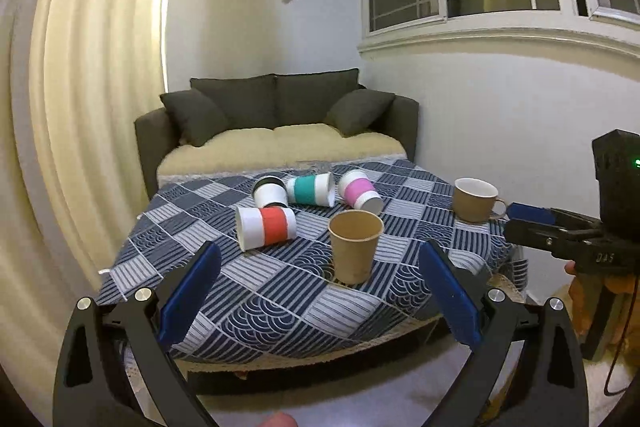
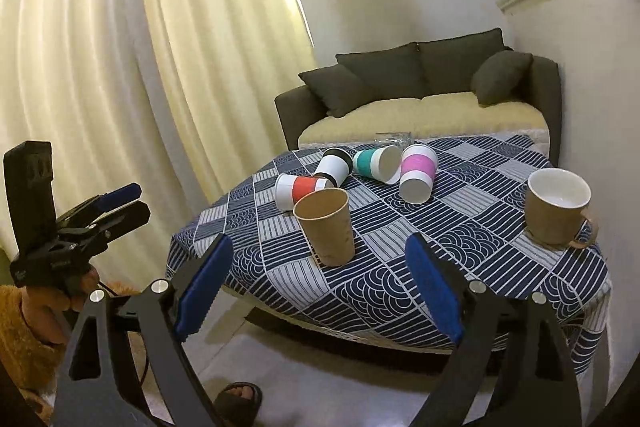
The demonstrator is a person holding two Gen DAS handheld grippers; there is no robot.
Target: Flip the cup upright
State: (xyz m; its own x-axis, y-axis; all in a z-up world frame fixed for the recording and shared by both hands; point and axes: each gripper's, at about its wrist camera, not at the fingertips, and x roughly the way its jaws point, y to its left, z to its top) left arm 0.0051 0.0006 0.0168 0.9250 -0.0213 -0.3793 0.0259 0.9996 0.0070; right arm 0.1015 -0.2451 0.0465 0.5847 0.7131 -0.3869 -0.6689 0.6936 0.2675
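Several white cups lie on their sides on the patterned tablecloth: one with a red band, one with a black band, one with a teal band and one with a pink band. A brown paper cup stands upright near the front. My left gripper is open and empty, short of the table edge. My right gripper is open and empty, also before the table edge.
A brown mug stands upright at the table's right. The blue-and-white tablecloth hangs over the edges. A grey sofa stands behind the table, curtains at left. A sandalled foot is on the floor.
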